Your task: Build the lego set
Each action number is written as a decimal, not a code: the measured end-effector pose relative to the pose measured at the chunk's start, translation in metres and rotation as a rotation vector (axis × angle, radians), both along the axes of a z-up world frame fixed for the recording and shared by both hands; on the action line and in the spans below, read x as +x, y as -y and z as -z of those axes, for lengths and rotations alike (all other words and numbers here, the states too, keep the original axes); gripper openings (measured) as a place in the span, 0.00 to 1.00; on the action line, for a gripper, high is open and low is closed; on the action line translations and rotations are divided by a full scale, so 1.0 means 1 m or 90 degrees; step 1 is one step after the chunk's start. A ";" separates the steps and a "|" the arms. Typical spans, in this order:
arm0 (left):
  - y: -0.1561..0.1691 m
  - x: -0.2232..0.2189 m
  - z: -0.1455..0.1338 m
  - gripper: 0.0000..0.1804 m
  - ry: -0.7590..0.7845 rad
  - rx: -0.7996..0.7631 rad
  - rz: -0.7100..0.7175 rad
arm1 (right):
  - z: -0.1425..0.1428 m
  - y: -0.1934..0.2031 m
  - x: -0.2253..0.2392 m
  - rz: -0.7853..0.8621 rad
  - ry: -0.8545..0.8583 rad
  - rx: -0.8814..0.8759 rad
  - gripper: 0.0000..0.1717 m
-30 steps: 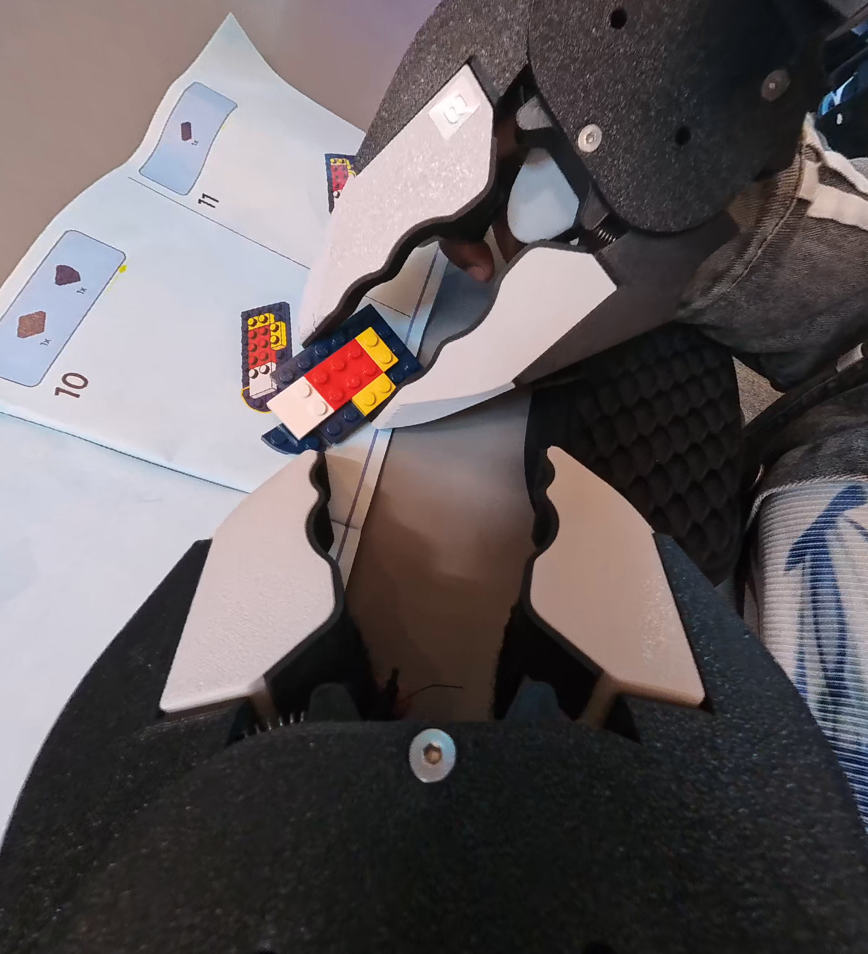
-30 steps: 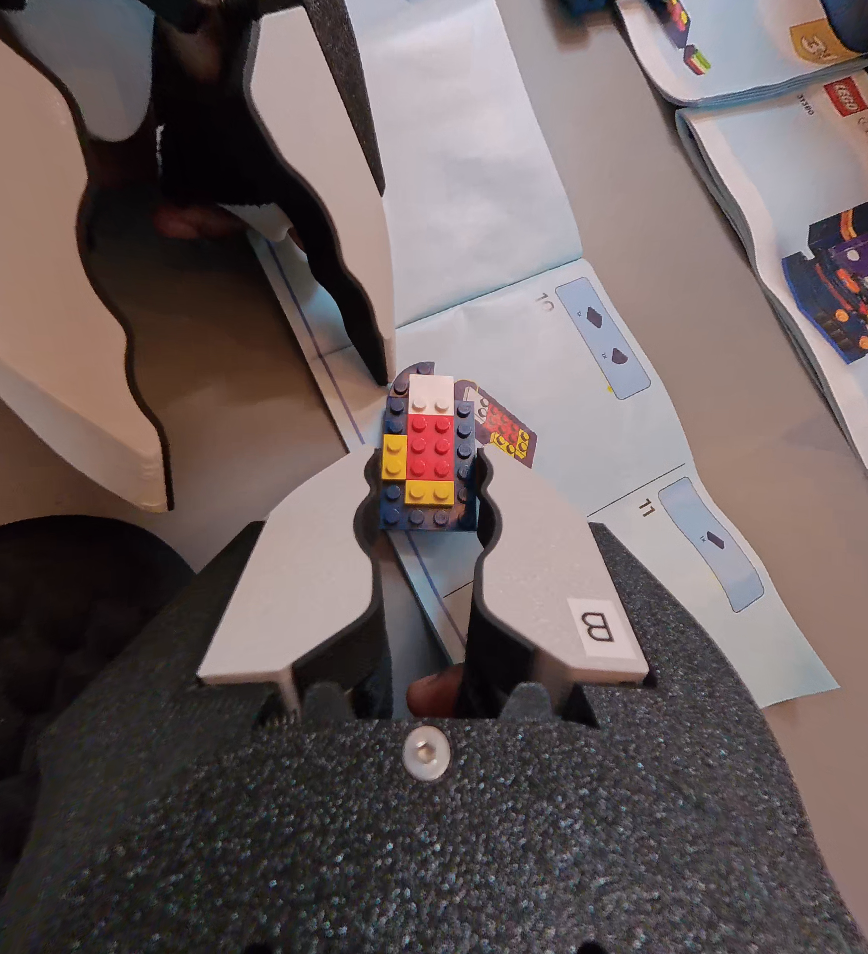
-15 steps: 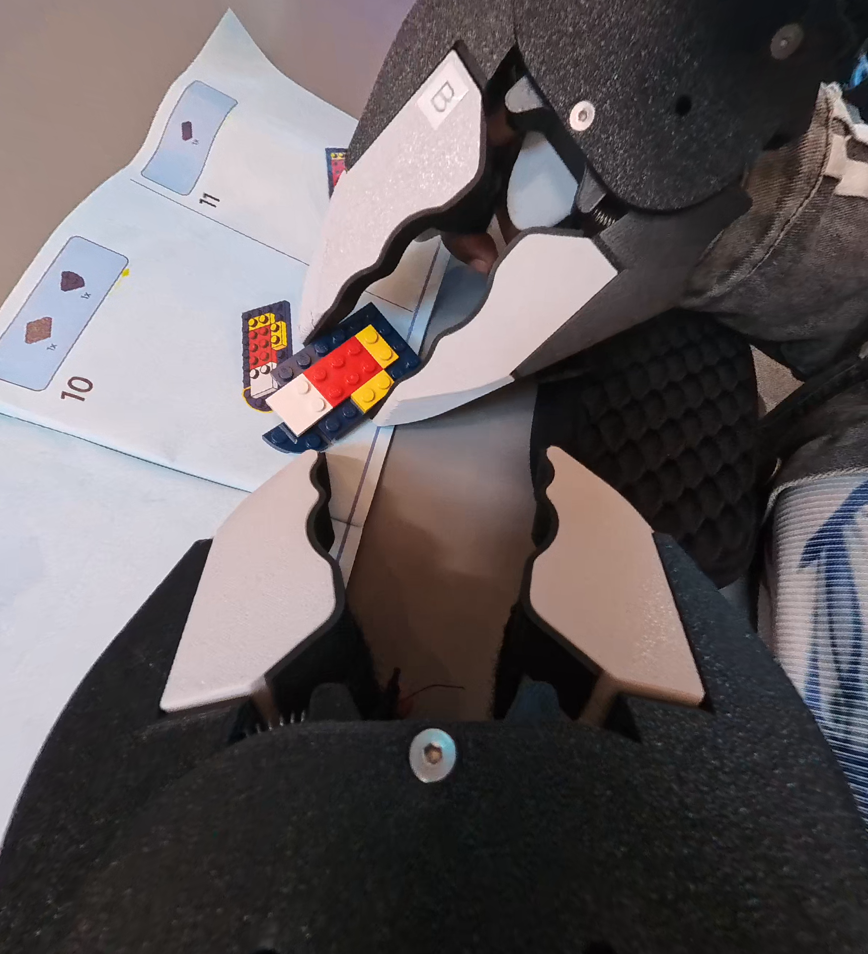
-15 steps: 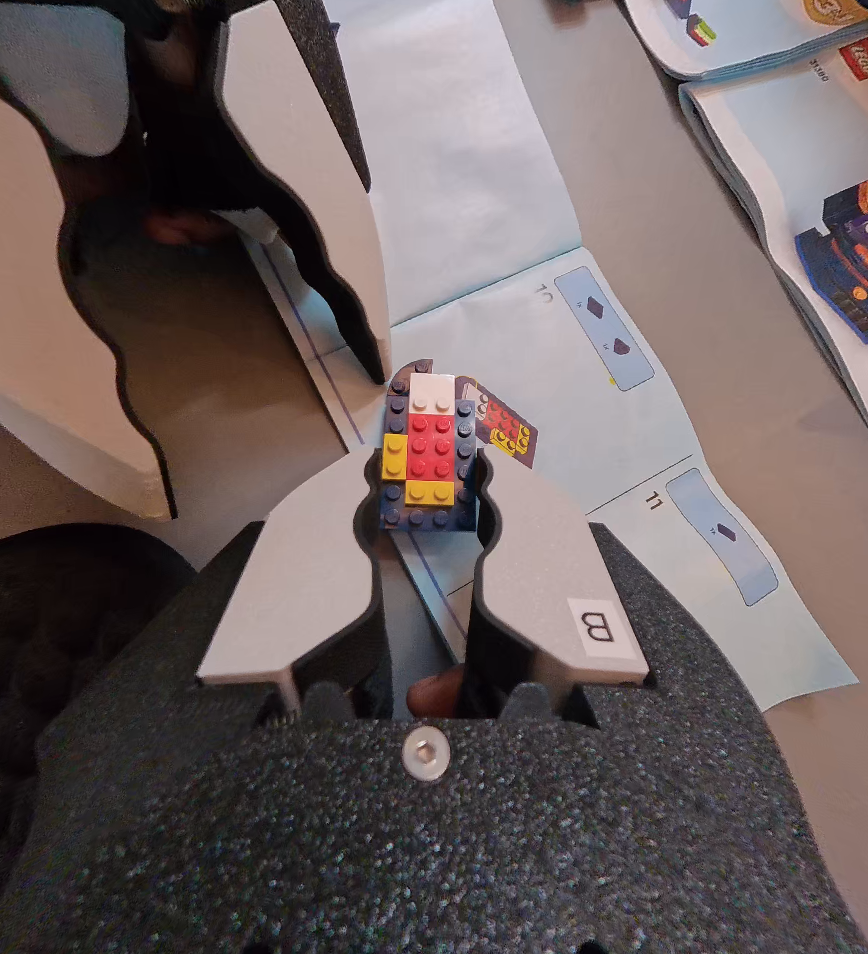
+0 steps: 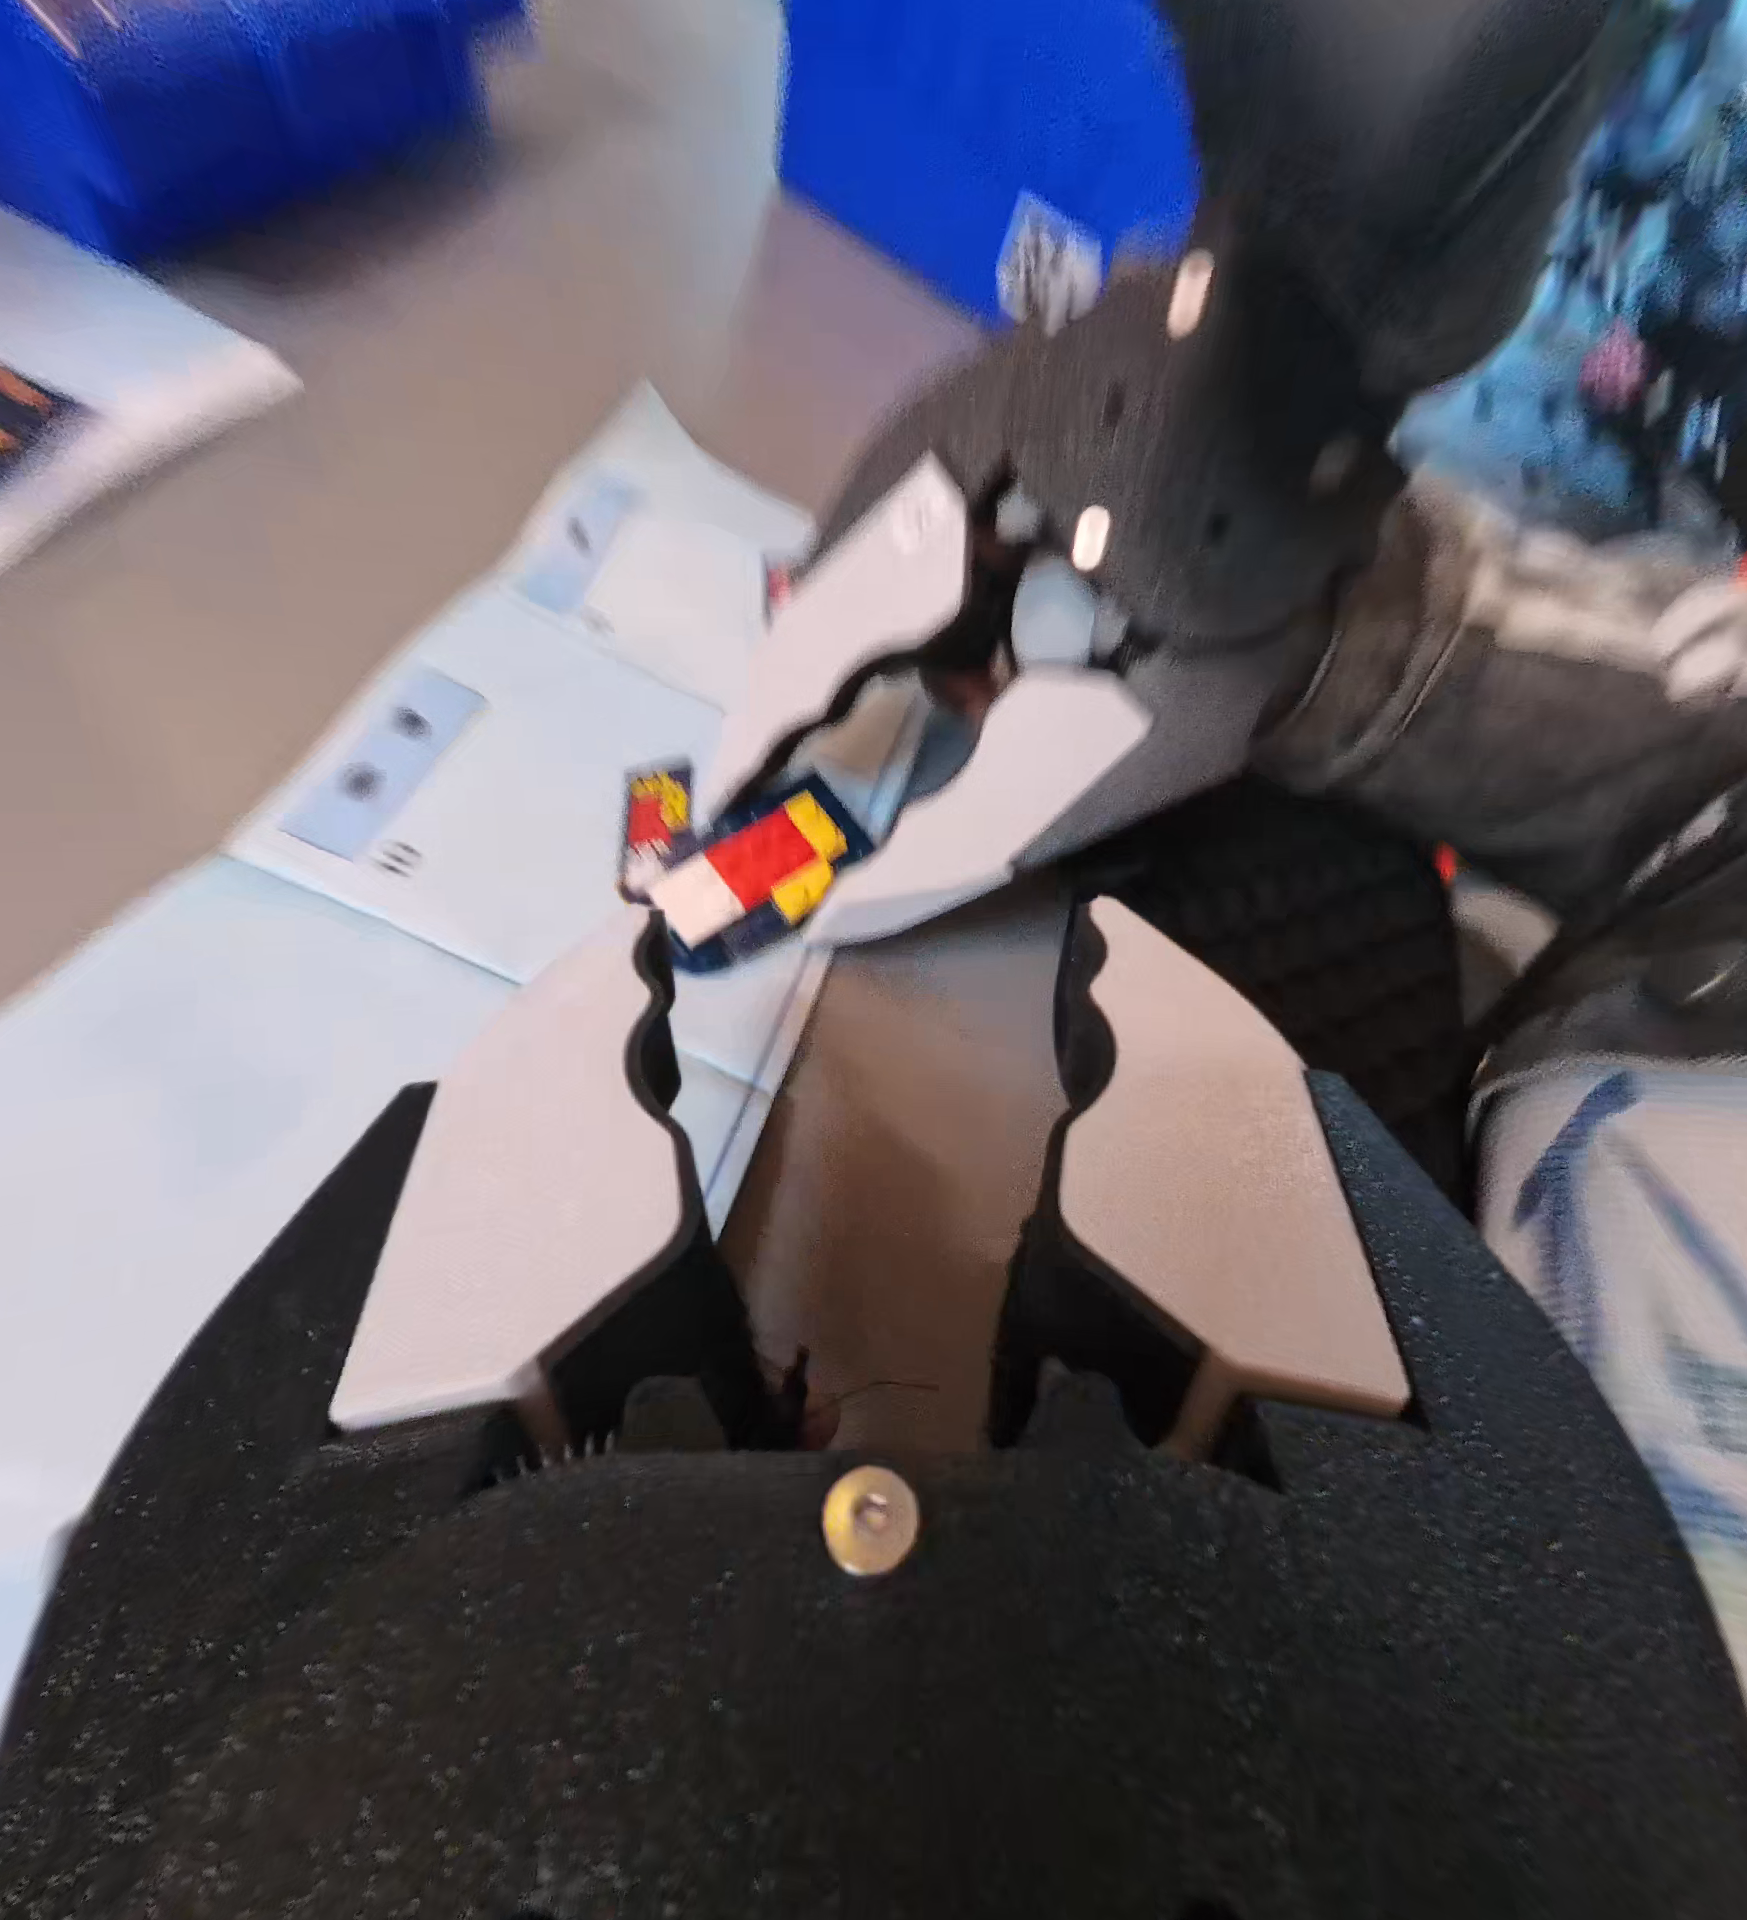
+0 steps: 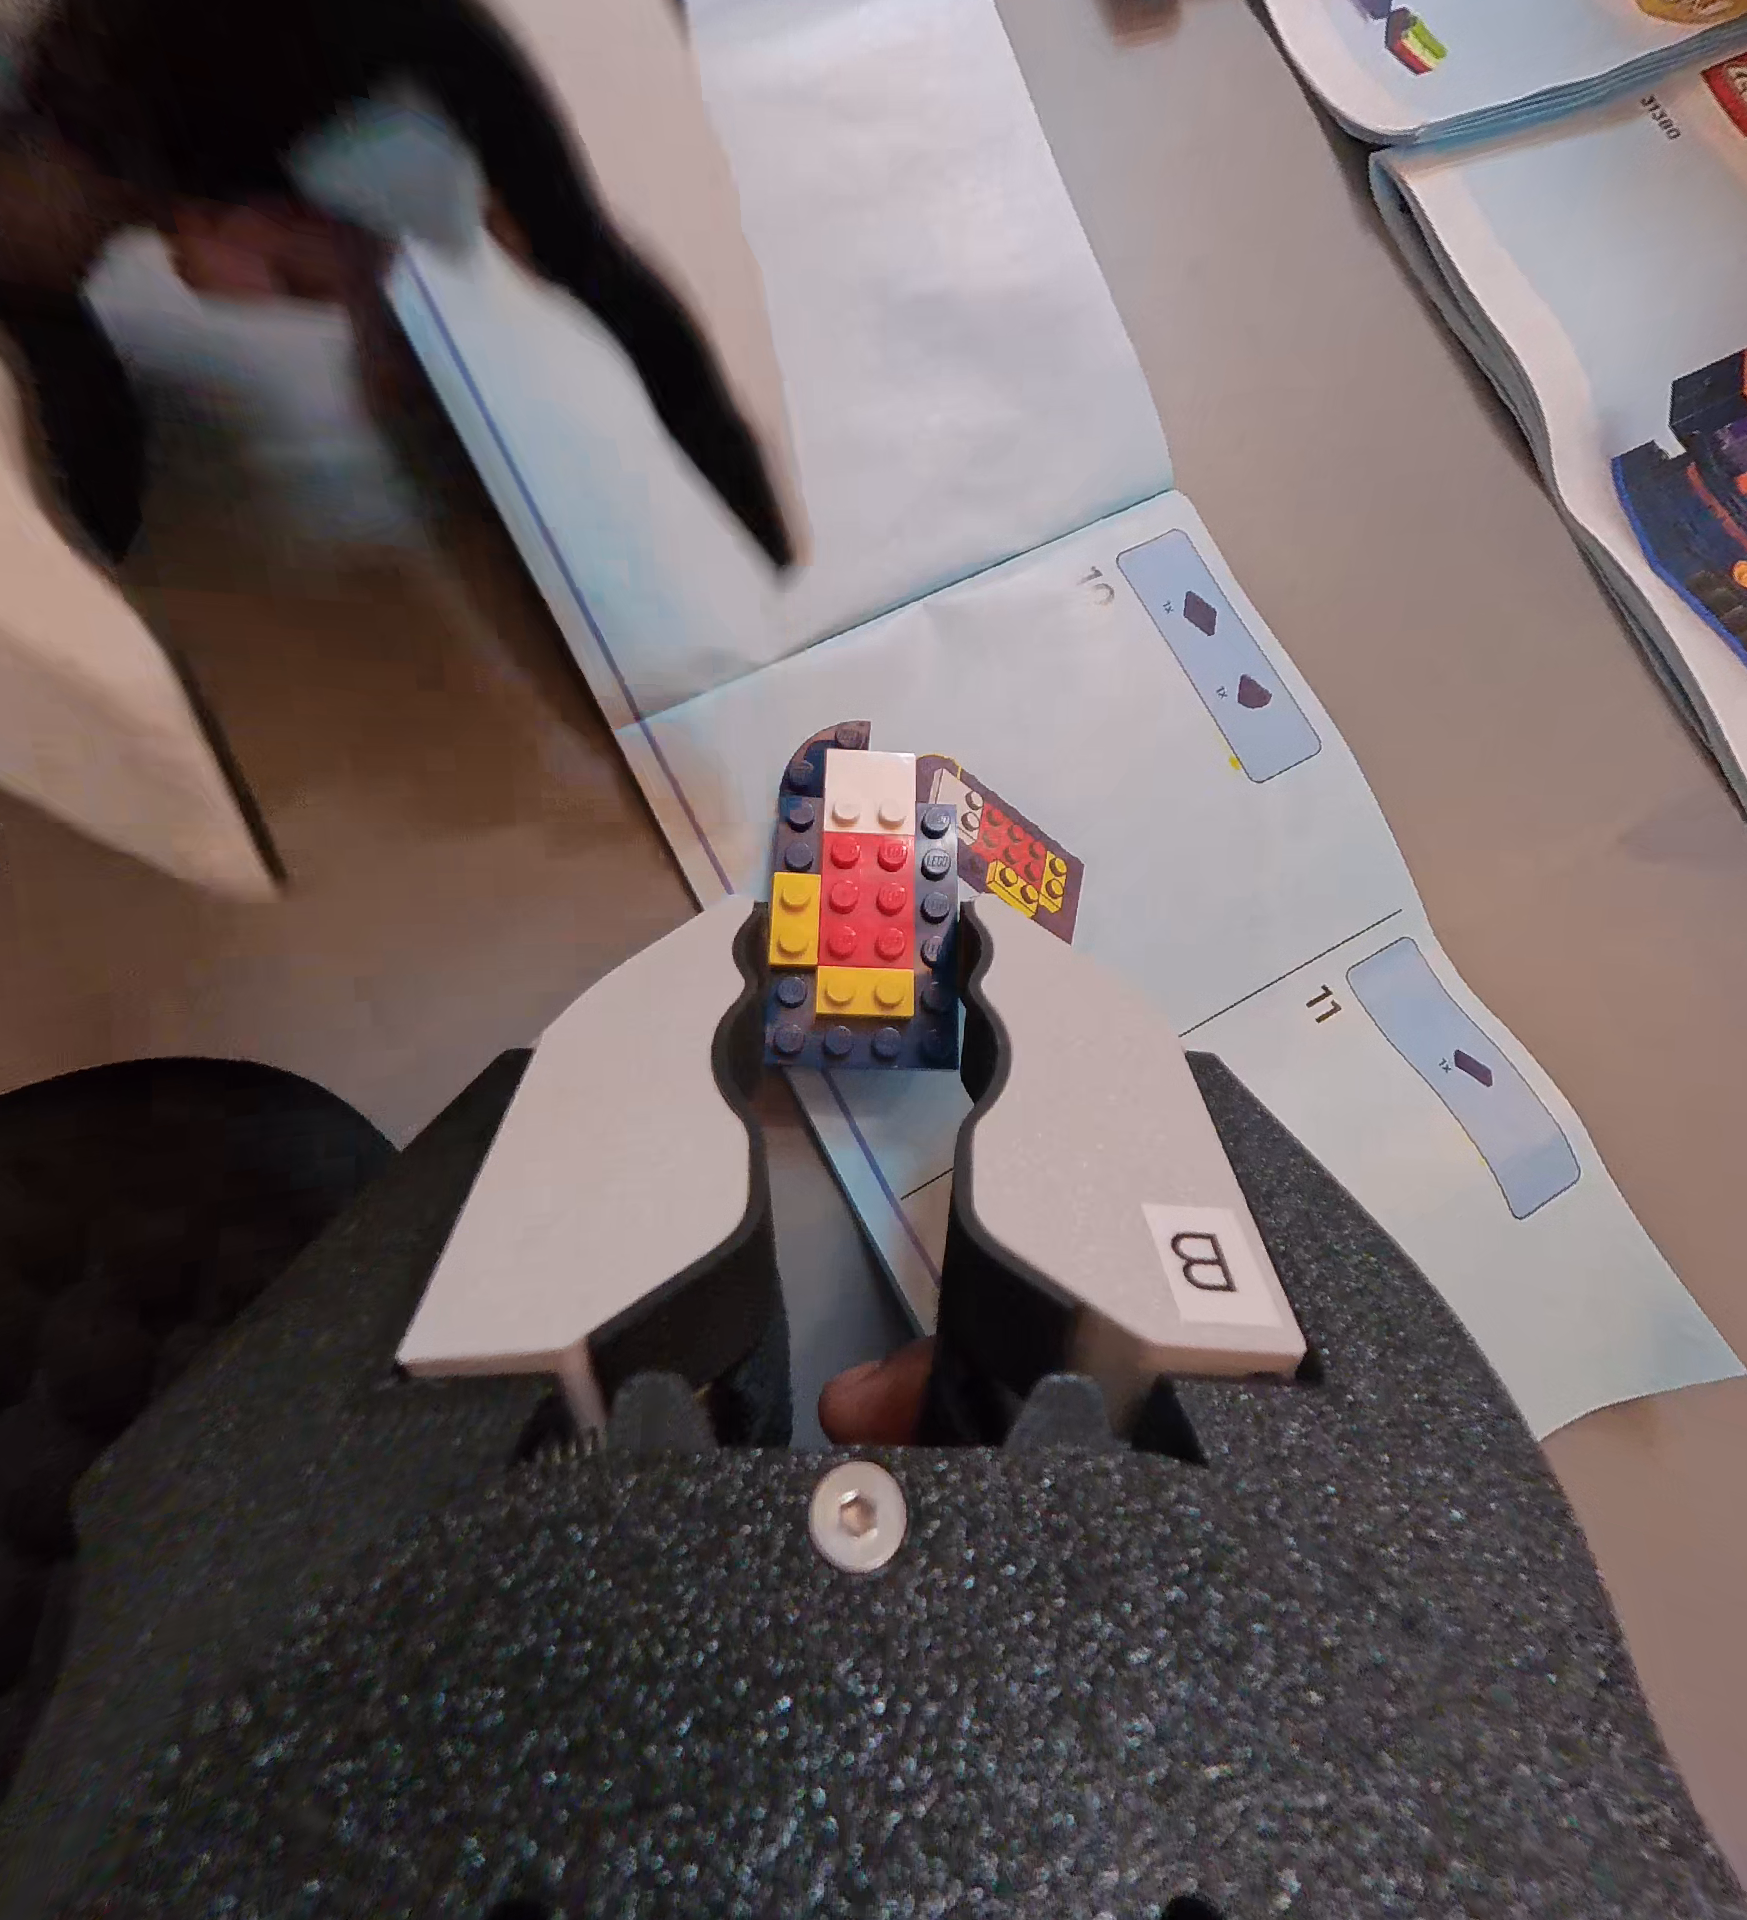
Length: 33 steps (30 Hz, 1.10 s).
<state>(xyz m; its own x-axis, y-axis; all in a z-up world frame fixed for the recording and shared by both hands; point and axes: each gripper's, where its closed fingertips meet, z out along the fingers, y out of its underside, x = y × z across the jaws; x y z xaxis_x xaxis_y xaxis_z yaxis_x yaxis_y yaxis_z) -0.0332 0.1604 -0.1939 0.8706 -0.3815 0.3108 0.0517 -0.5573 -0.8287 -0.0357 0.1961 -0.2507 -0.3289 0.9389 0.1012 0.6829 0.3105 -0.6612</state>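
The right gripper (image 6: 853, 977) has its two fingers pressed on the sides of a small brick build (image 6: 853, 914). The build is a dark blue plate with red, yellow and white bricks on top. It sits up off the bench (image 6: 381, 831), sticking out past the fingertips toward 12 o'clock. Under it lies an open blue instruction sheet (image 6: 1212, 862). More booklets (image 6: 1627, 343) lie at 2 o'clock.

The left gripper (image 5: 864, 935) has its fingers spread wide with nothing between them. In its blurry view the build (image 5: 760, 868) is just past its left fingertip, at about 11 o'clock, and may be close to touching it. A blue box (image 5: 952, 135) is far off at 12 o'clock.
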 end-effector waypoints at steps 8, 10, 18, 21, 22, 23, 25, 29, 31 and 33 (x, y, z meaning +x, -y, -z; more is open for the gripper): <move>0.058 -0.020 -0.053 0.39 0.033 0.129 -0.126 | 0.000 0.000 0.000 0.000 -0.003 -0.003 0.20; 0.063 -0.008 -0.041 0.40 0.047 0.097 -0.094 | 0.000 0.000 0.000 0.001 -0.006 0.000 0.20; 0.052 0.002 -0.024 0.40 0.050 0.061 -0.052 | 0.000 0.000 0.000 -0.001 -0.012 0.008 0.20; 0.049 0.002 -0.019 0.39 0.036 0.049 -0.044 | 0.000 0.000 0.000 -0.002 -0.014 0.009 0.20; 0.047 0.003 -0.017 0.39 0.034 0.047 -0.042 | 0.000 0.000 0.000 -0.003 -0.015 0.010 0.20; 0.046 0.003 -0.015 0.39 0.033 0.044 -0.039 | 0.000 0.000 0.000 -0.003 -0.016 0.009 0.20; 0.043 0.005 -0.011 0.39 0.034 0.037 -0.030 | 0.000 0.000 0.000 -0.003 -0.017 0.007 0.20; 0.035 0.009 -0.007 0.39 0.030 0.021 -0.010 | 0.000 0.000 0.000 -0.003 -0.017 0.010 0.20; 0.033 0.009 -0.003 0.39 0.018 0.014 -0.001 | -0.001 0.000 0.000 -0.005 -0.020 0.016 0.20; 0.031 0.009 0.003 0.39 0.006 0.001 0.004 | -0.001 0.000 0.000 -0.004 -0.022 0.014 0.20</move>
<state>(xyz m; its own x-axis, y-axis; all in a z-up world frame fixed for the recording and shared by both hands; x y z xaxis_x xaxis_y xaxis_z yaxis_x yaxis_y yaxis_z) -0.0244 0.1297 -0.1971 0.8654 -0.3870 0.3184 0.0558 -0.5569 -0.8287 -0.0358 0.1961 -0.2501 -0.3307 0.9343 0.1327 0.6574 0.3290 -0.6779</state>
